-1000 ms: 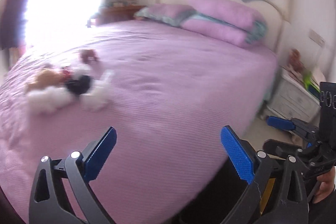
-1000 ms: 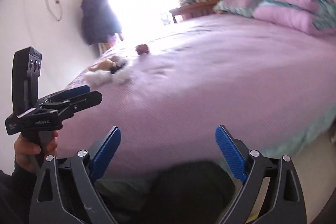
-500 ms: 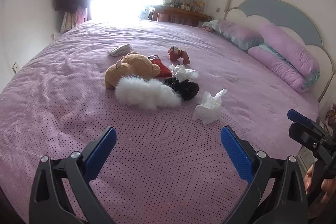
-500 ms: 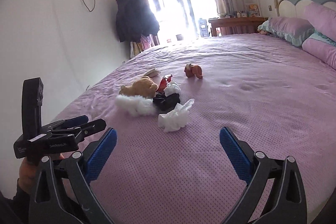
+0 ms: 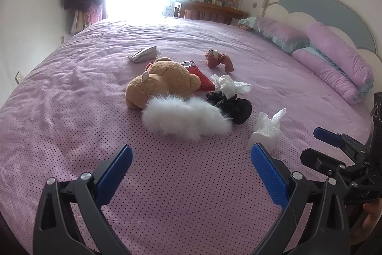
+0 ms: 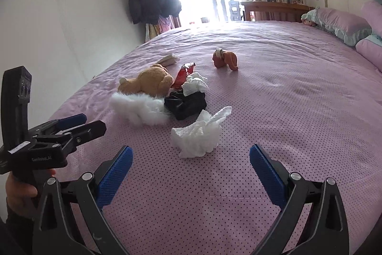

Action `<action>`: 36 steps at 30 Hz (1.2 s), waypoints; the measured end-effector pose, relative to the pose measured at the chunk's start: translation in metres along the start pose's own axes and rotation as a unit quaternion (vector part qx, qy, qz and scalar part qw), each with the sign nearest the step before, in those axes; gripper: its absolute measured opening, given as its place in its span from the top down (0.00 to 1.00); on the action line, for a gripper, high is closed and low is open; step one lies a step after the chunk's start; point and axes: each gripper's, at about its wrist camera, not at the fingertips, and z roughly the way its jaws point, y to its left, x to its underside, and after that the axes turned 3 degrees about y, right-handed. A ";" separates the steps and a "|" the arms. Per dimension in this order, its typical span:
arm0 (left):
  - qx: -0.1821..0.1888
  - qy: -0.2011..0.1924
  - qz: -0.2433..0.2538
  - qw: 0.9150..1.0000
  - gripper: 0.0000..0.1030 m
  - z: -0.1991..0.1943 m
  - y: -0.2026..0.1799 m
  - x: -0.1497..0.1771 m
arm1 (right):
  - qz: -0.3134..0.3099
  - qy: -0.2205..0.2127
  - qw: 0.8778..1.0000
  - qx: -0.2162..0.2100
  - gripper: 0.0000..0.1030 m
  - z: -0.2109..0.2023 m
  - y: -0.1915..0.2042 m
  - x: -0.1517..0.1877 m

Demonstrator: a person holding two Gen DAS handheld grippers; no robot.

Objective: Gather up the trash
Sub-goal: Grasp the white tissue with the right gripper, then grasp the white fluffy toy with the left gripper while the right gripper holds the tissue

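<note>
A crumpled white tissue (image 6: 198, 133) lies on the purple bed just ahead of my open, empty right gripper (image 6: 191, 164); it also shows in the left wrist view (image 5: 266, 130). A second white tissue (image 5: 230, 85) (image 6: 194, 85) lies beside a red snack wrapper (image 5: 200, 78) (image 6: 182, 74) and a black bundle (image 5: 232, 106) (image 6: 187, 103). A folded paper (image 5: 144, 54) lies farther back. My left gripper (image 5: 189, 164) is open and empty, short of the white fluffy thing (image 5: 183, 120).
A tan teddy bear (image 5: 160, 83) (image 6: 148, 81), a white fluffy thing (image 6: 138, 108) and a small brown toy (image 5: 218, 60) (image 6: 225, 59) lie on the bed (image 5: 71, 111). Purple pillows (image 5: 334, 63) lie at the headboard on the right. A wall (image 6: 59, 28) stands on the left.
Both views have swung from the pillows and bed edge to the pile of things on the bed and come closer to it. Both grippers have stayed open.
</note>
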 end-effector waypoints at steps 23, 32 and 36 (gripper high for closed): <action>-0.004 0.035 -0.040 0.999 0.04 0.067 0.020 -0.031 | 0.040 0.059 0.997 -0.037 0.71 0.061 -0.026 -0.012; -0.011 0.048 -0.068 0.996 0.28 0.093 0.021 -0.041 | 0.055 0.041 0.996 -0.061 0.66 0.045 -0.035 -0.018; 0.018 0.056 -0.072 0.996 0.74 0.089 0.025 -0.034 | 0.053 0.037 0.996 -0.062 0.66 0.040 -0.034 -0.014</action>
